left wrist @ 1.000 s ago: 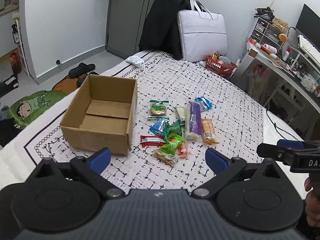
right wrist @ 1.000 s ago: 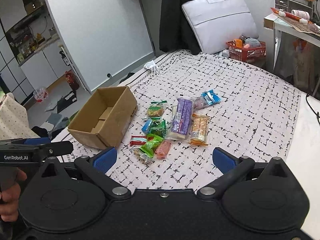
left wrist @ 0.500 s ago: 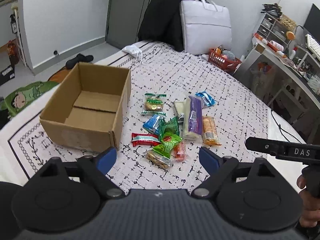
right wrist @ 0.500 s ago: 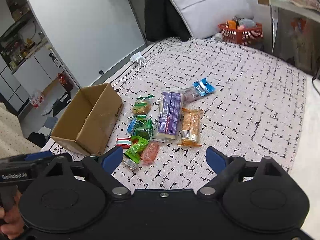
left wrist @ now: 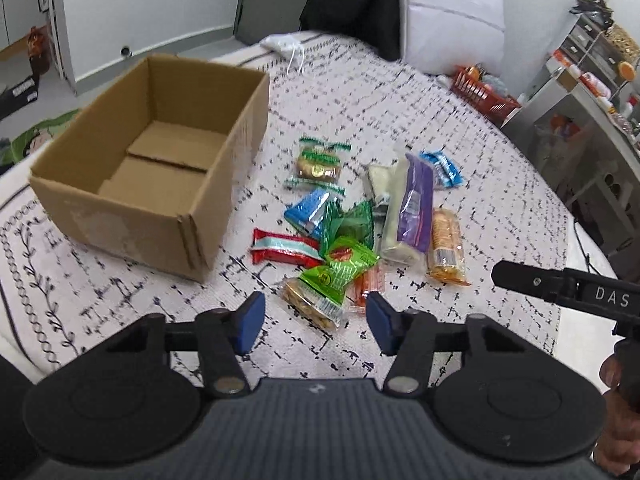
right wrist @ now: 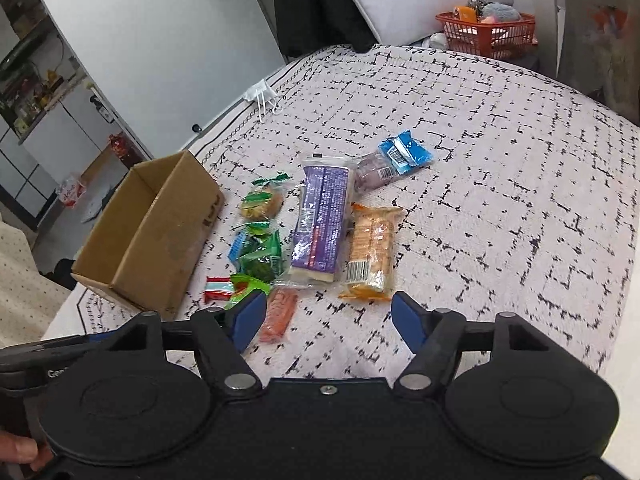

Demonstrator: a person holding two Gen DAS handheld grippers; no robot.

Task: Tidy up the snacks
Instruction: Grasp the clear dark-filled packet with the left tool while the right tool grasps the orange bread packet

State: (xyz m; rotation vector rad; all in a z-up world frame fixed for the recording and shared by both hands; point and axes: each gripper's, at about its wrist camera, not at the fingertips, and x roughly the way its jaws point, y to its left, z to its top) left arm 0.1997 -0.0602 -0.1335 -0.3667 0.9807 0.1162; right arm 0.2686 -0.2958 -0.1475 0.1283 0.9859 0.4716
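**Grippers over the snack pile**

Here the left gripper (left wrist: 312, 322), jaws just narrowed yet empty, hangs above a clear-and-green cookie packet (left wrist: 320, 292). The right gripper (right wrist: 328, 320), likewise part-closed and empty, frames an orange cracker pack (right wrist: 370, 252) lying lengthwise away from it.

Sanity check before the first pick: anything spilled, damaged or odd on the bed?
Nothing damaged or spilled. The snacks lie in a loose, partly overlapping heap beside the empty cardboard box, none packed yet. One stray: a face mask near the bed's far edge.

Matt brown cardboard box (left wrist: 160, 168), glossy plastic snack wrappers (left wrist: 344, 256), woven cloth cover (right wrist: 500, 184).
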